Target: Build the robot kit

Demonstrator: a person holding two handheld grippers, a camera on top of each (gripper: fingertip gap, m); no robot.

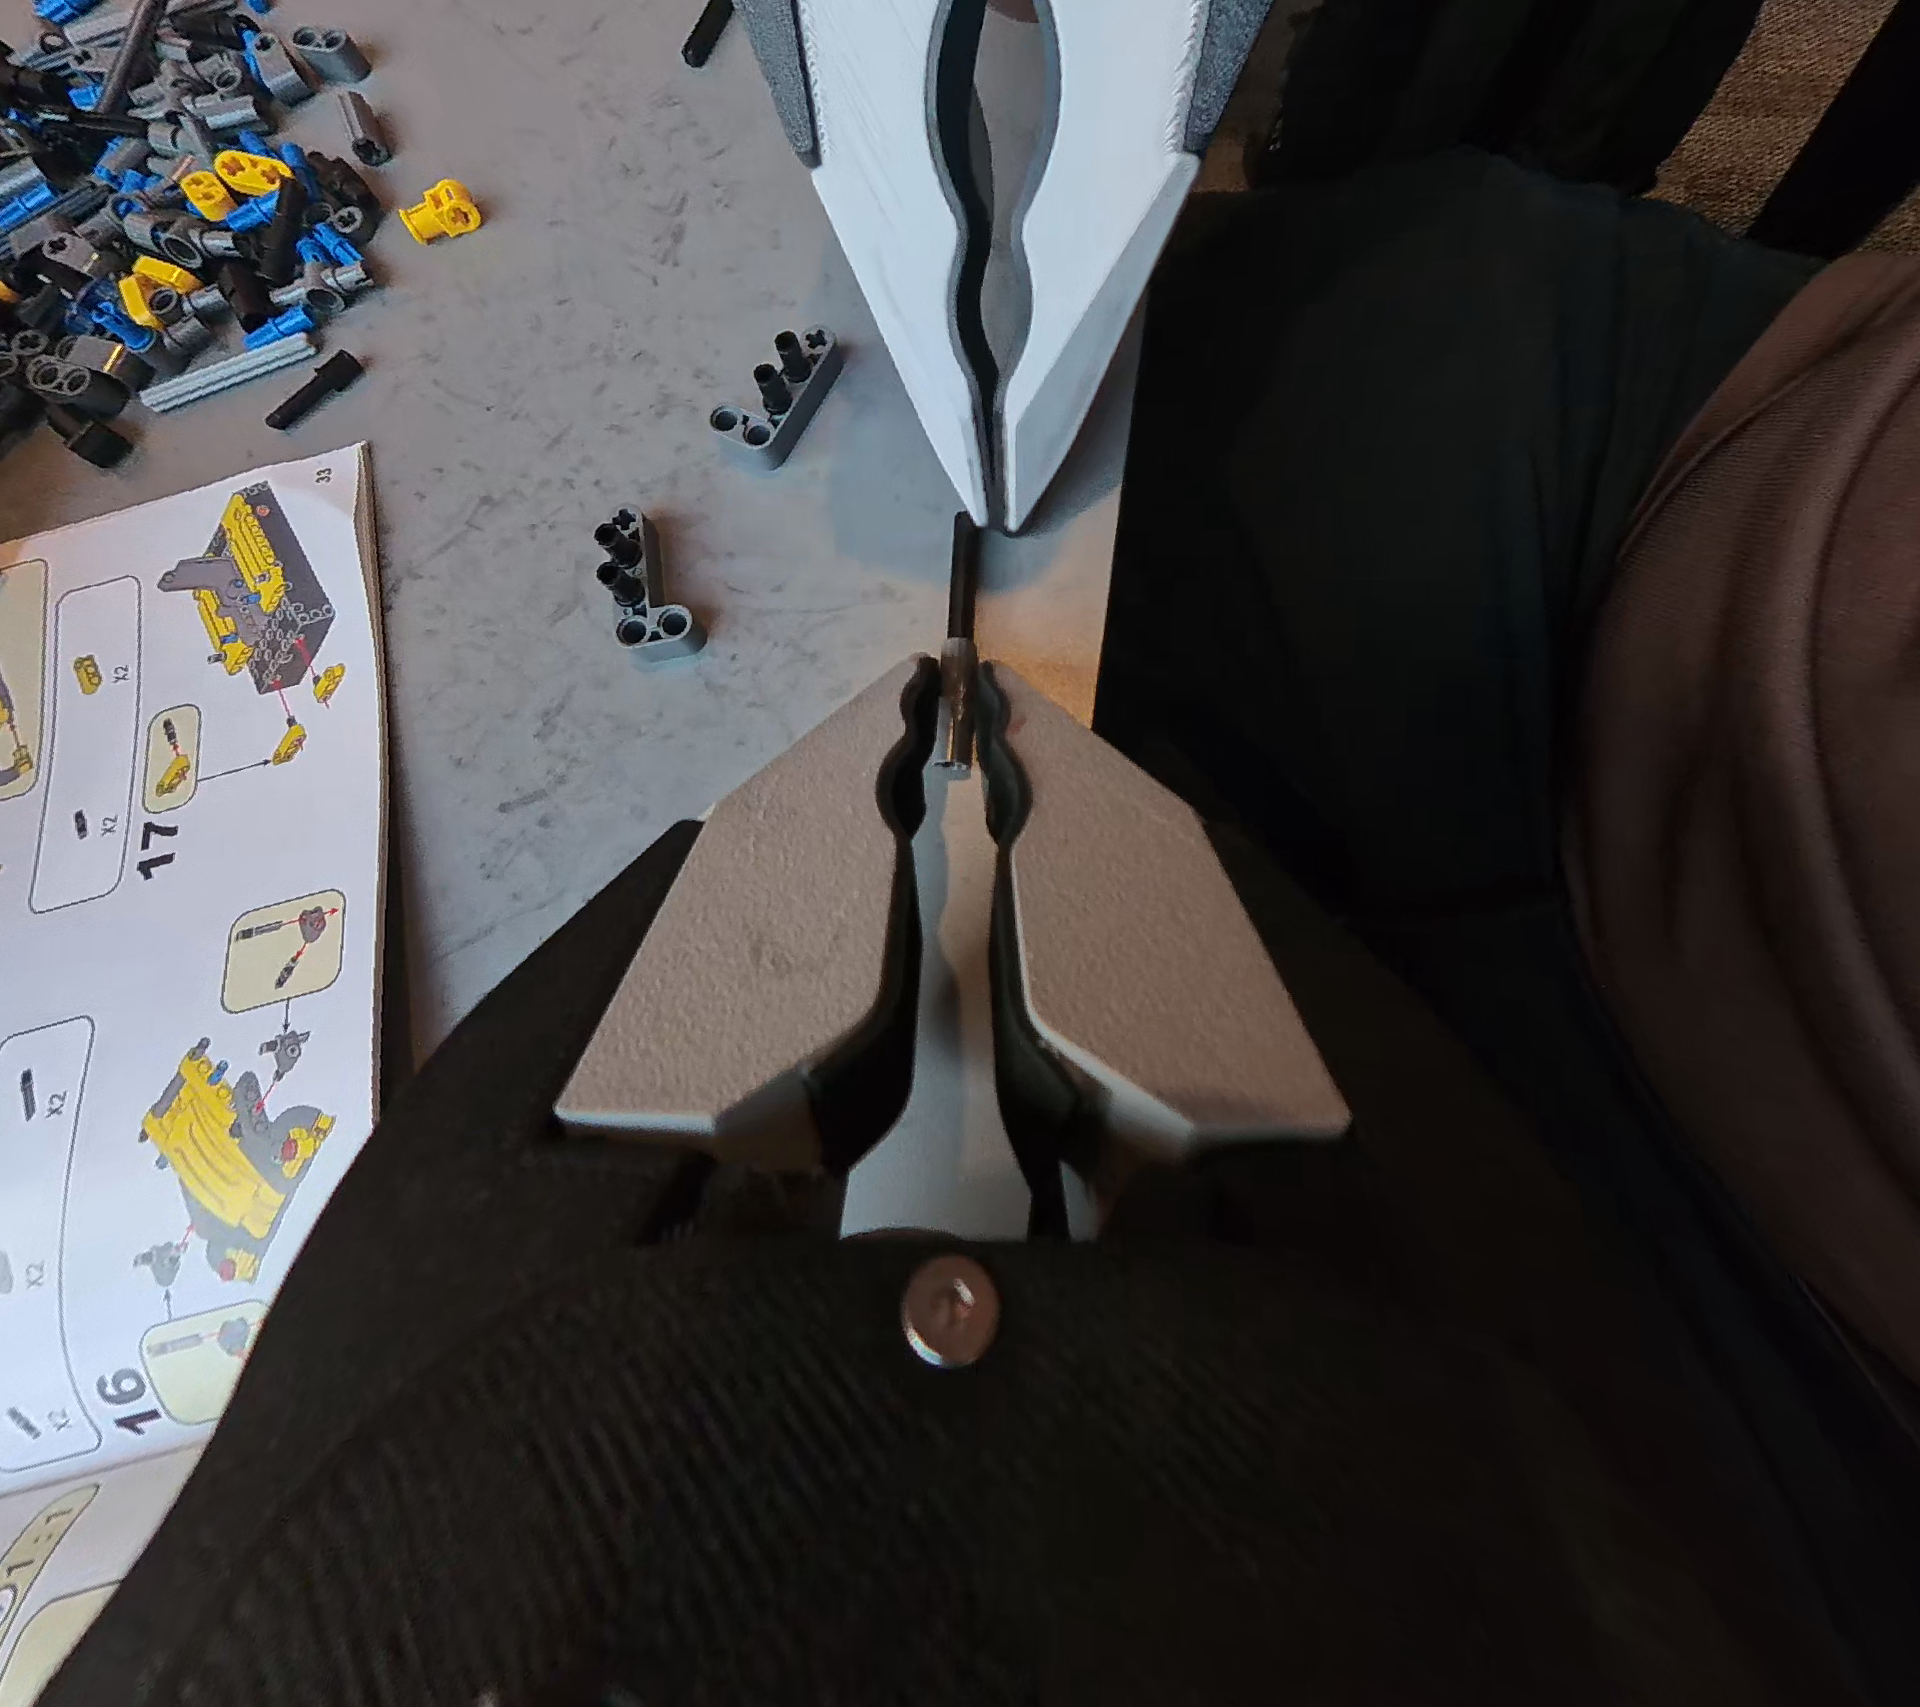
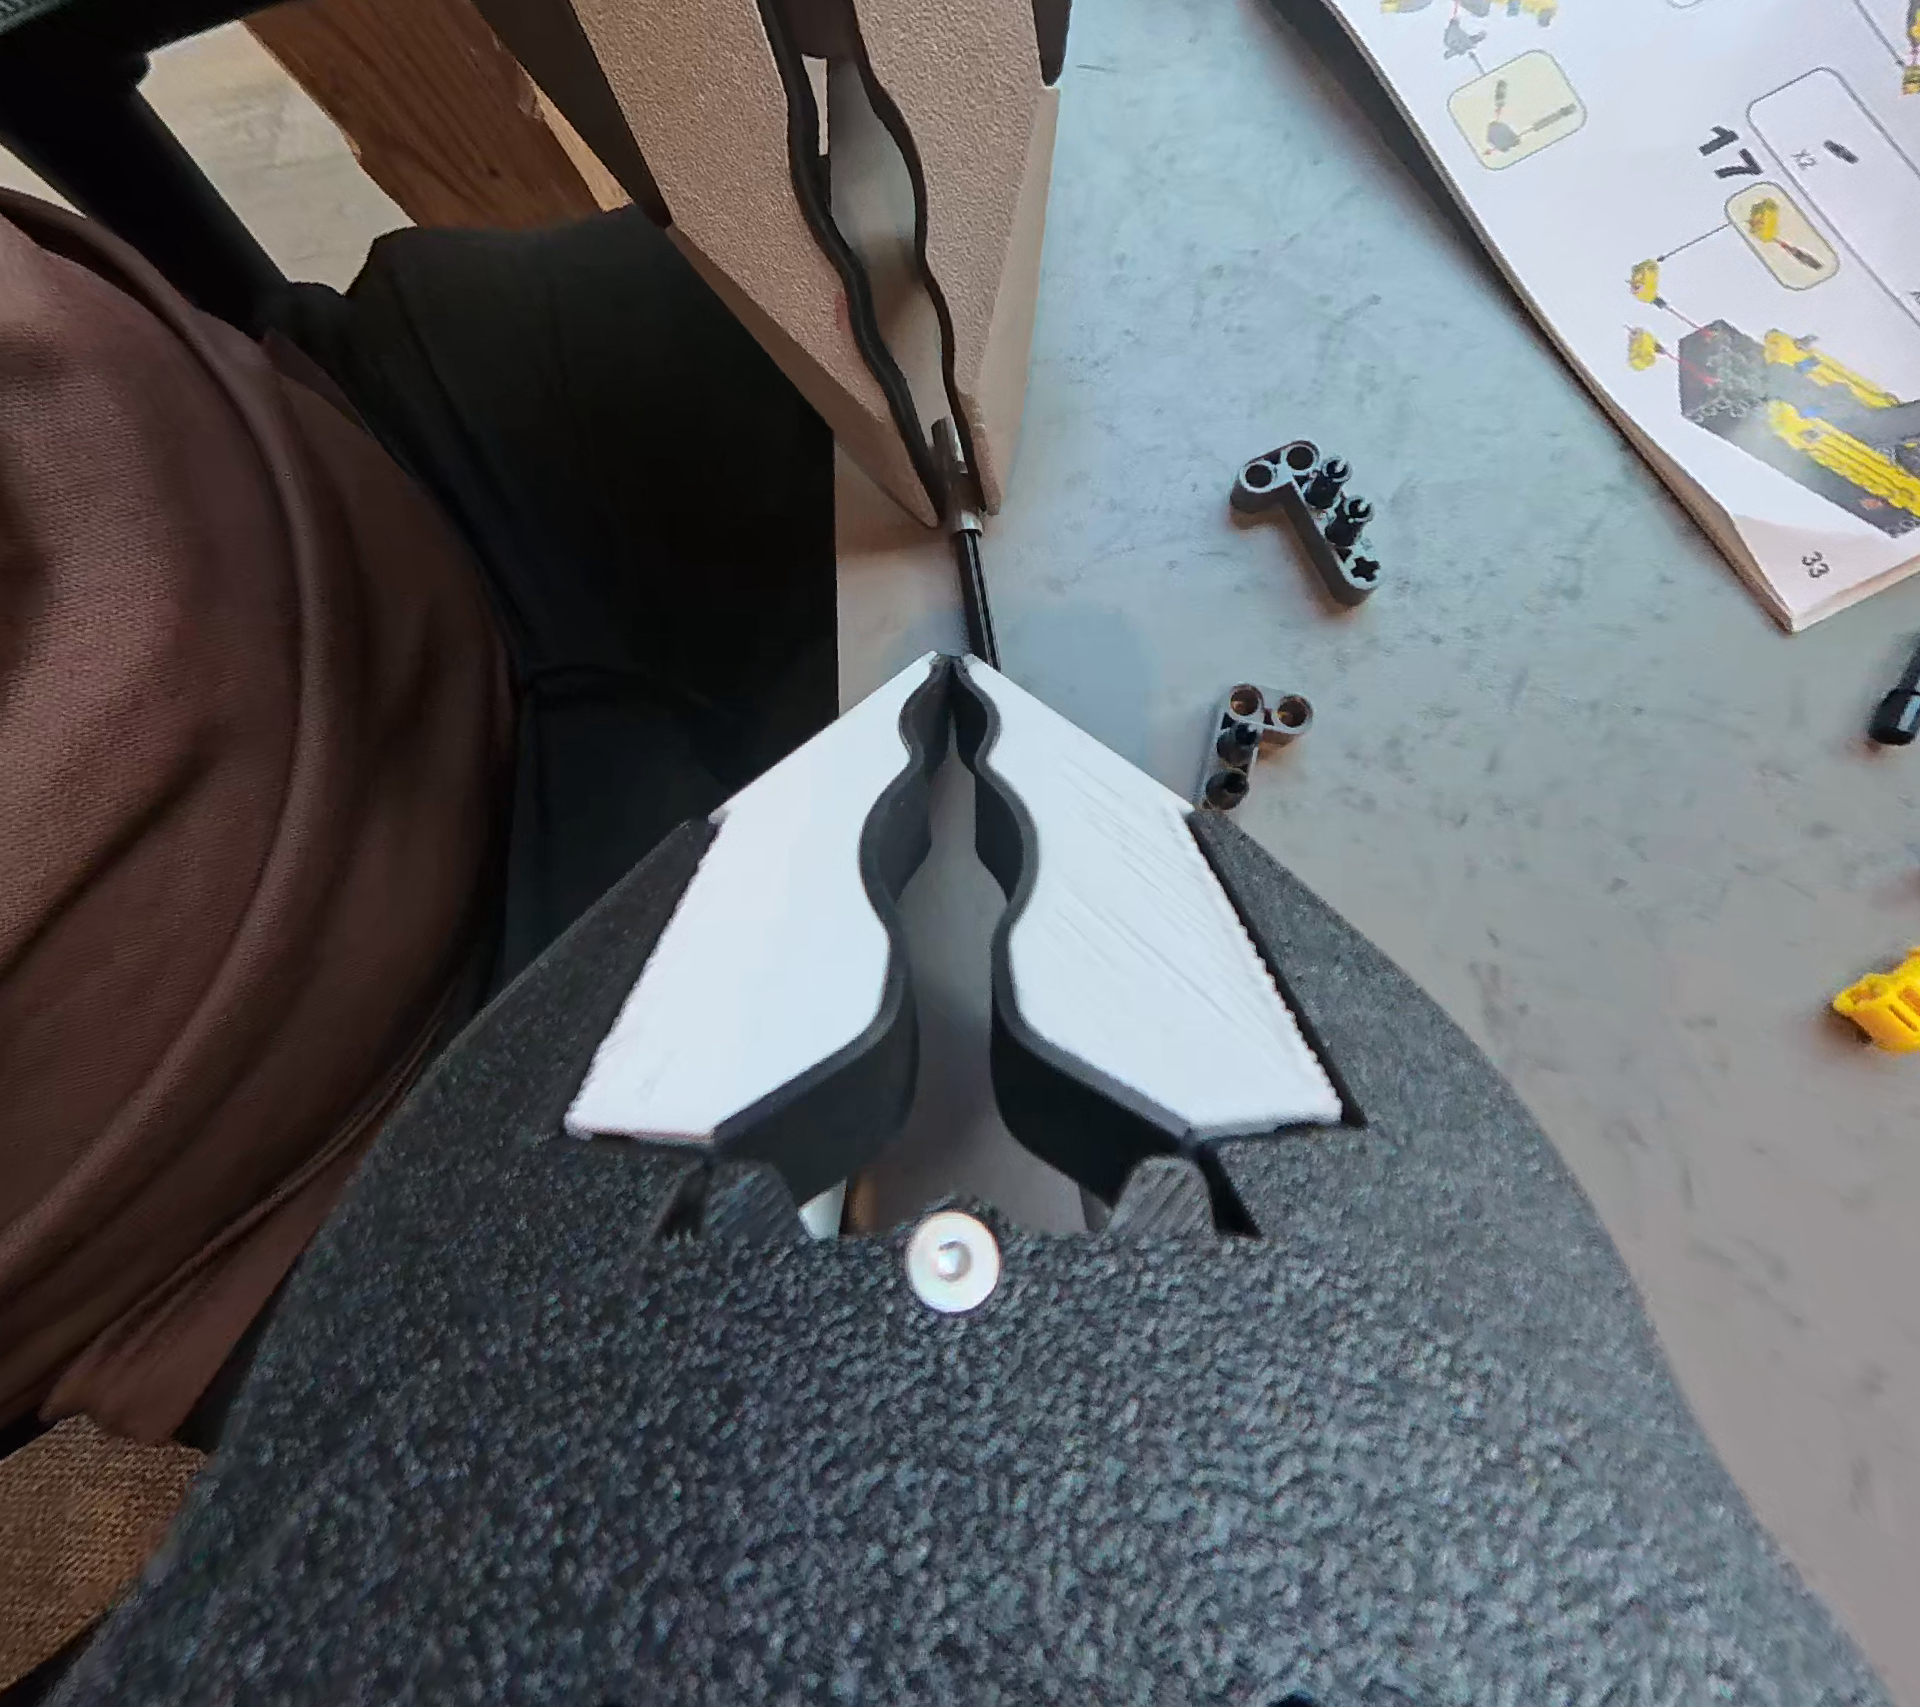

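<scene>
Where the two tools met at centre frame, the left gripper [image 1: 954,670] was clamped on a small grey sleeve [image 1: 954,722], while the right gripper [image 2: 954,662] pinched the far end of a thin black axle [image 1: 961,577] (its tip hidden). An open instruction booklet [image 1: 208,826] carried printed step numbers, cut off at lower left.

Two grippers [image 1: 953,681] [image 2: 951,670], two grey L-shaped pieces [image 1: 777,402] [image 1: 646,592], one black axle [image 1: 961,571], one open booklet [image 1: 208,878].
</scene>
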